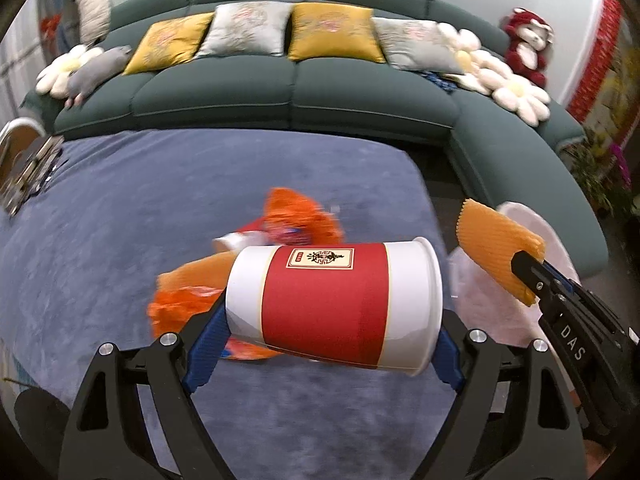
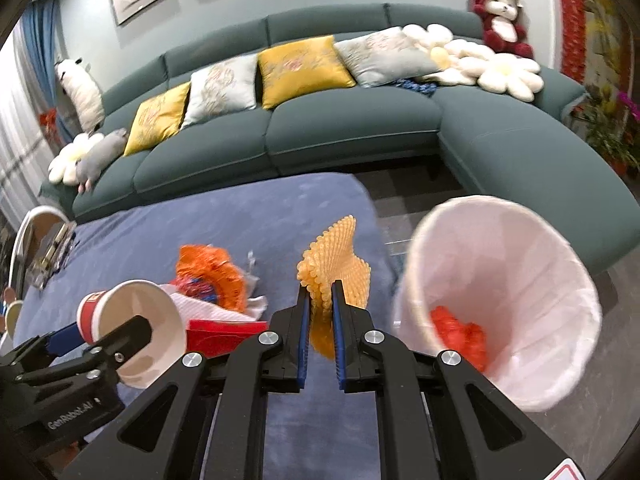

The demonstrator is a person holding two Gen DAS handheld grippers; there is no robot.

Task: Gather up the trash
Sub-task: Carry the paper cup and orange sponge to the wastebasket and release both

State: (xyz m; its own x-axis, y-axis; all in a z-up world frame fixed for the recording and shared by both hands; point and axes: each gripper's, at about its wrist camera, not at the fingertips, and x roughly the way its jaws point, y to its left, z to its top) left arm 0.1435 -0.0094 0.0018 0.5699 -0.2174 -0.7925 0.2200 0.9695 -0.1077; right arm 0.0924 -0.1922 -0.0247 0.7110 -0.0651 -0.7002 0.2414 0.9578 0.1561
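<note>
1. The green sofa (image 2: 352,128) is seen filling the background, with a blue-covered surface (image 1: 120,208) spread before it.
2. The lined white bin (image 2: 504,312) is found at the right, beside the surface's edge, its mouth tipped toward the camera; orange scraps are already seen inside.
3. The red-banded paper cup (image 1: 332,304) is held sideways across the left tongs (image 1: 332,344), base against one pad and rim against the other. It is judged light and easily crushed, so a gentle end-to-end hold suits it.
4. The orange foam netting (image 2: 340,276) is pinched in the right tongs (image 2: 320,320), which are nearly closed on it. It is judged soft, springy and almost weightless; a bunched middle is best taken.
5. More orange wrappers (image 2: 208,276) and white paper are left on the surface.
6. Motion blur is noted over that litter; the bin's base is cut off from view.
</note>
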